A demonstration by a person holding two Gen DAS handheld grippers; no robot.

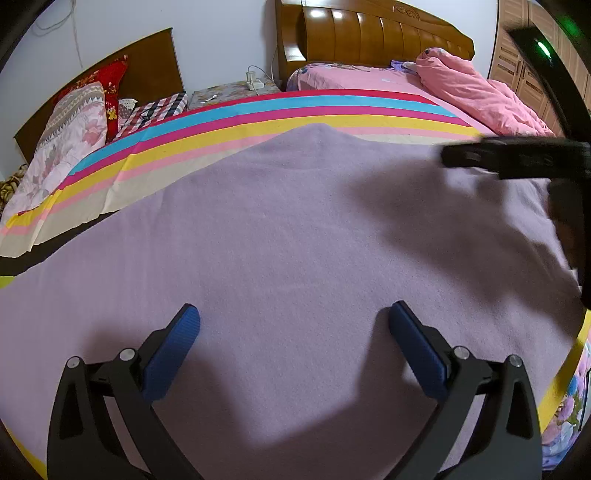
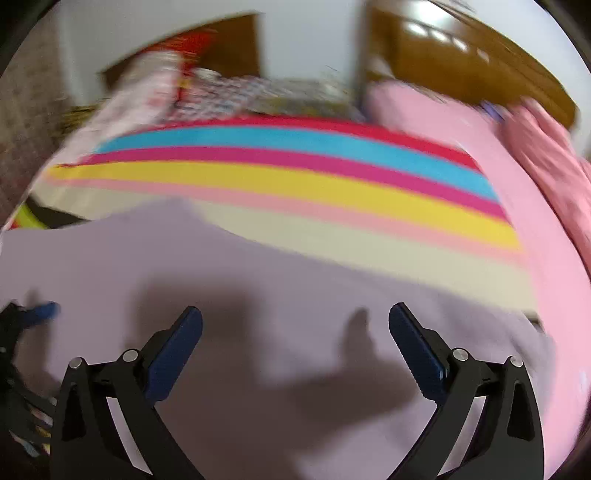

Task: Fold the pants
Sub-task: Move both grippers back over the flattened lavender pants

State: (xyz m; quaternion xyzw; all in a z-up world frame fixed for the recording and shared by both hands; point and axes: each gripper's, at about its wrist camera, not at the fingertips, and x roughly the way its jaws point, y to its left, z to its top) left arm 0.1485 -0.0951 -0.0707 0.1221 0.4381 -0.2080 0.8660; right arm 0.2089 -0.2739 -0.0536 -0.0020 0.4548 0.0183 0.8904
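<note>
Bed with striped sheet (image 1: 258, 110): carries the work. The lilac pants (image 1: 277, 240) lie flat across it, directly beneath and ahead of both grippers, filling most of each view. A peaked edge of the fabric points away from the left gripper toward the stripes.

Left gripper (image 1: 293, 321): jaws spread wide, nothing between the blue pads (image 1: 173, 354); it hangs just above the cloth. Right gripper (image 2: 295, 321): likewise spread wide and empty, just above the cloth.

Risks, as judged:
- The right wrist view is smeared, suggesting quick motion. A pinch taken at that pace could miss the hem or catch only the top layer, leaving the fold lopsided.
- The cloth looks soft and thin. Pads closing on the flat middle rather than an edge would likely bunch it into a ridge.
- The two grippers work near each other; crossing paths could bring contact.

View differences:
- The left wrist view is sharp and shows the right gripper's body to its far right, plus a pink quilt (image 1: 491, 96) and wooden headboard (image 1: 369, 33) well ahead.
- The right wrist view shows a blue tip of the left gripper at its far left.
</note>
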